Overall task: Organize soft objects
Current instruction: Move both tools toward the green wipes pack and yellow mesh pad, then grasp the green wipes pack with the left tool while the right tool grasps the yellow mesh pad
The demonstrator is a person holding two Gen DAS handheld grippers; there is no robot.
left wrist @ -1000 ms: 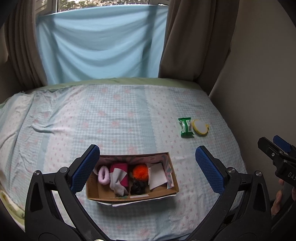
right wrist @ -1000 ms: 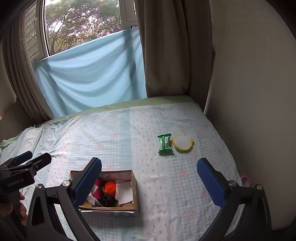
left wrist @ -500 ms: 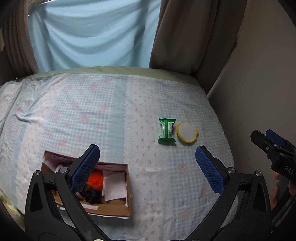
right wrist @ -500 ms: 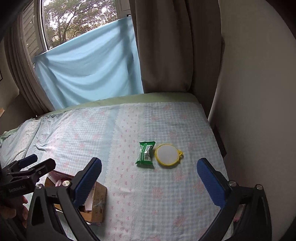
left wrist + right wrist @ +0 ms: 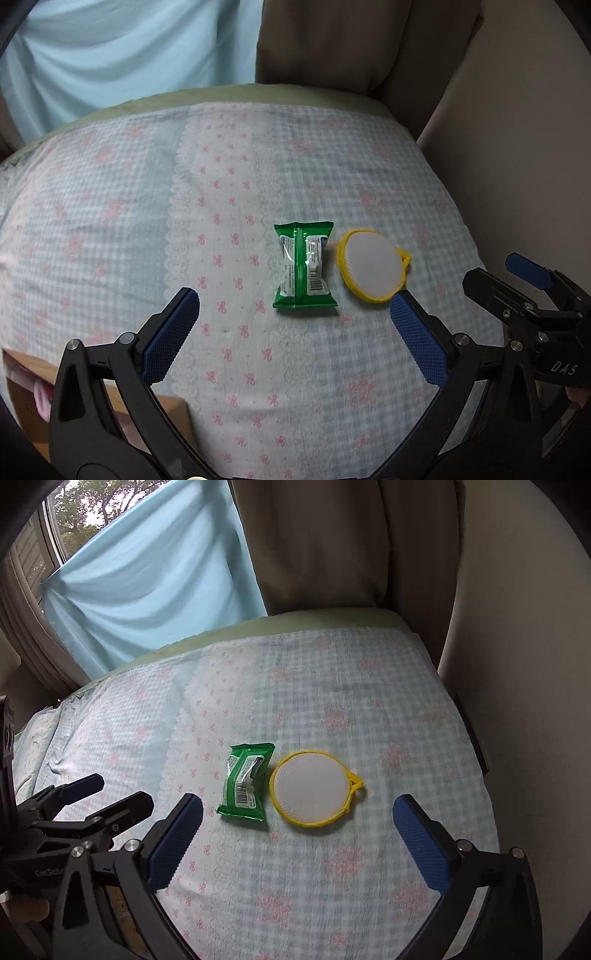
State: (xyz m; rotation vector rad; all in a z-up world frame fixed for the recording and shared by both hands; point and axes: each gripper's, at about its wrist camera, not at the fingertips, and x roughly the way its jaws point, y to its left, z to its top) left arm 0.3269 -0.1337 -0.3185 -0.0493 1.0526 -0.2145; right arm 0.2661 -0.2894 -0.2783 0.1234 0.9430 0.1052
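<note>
A green wipes packet point(image 5: 303, 265) lies on the checked bed cover, with a round yellow-rimmed white pad point(image 5: 372, 264) just to its right. Both also show in the right wrist view, the packet point(image 5: 245, 781) and the pad point(image 5: 313, 788). My left gripper point(image 5: 294, 314) is open and empty, hovering just short of the packet. My right gripper point(image 5: 298, 823) is open and empty, just short of both items. Each gripper shows in the other's view: the right one point(image 5: 517, 273) and the left one point(image 5: 110, 794).
A cardboard box point(image 5: 22, 387) with pink soft things sits at the near left, mostly hidden behind my left gripper; its edge shows in the right wrist view point(image 5: 118, 904). A beige wall point(image 5: 517, 664) borders the bed on the right. Curtains point(image 5: 325, 542) hang behind.
Both grippers have moved right and forward, away from the box and toward the packet and pad, which now look larger and nearer. Both jaws stay open.
</note>
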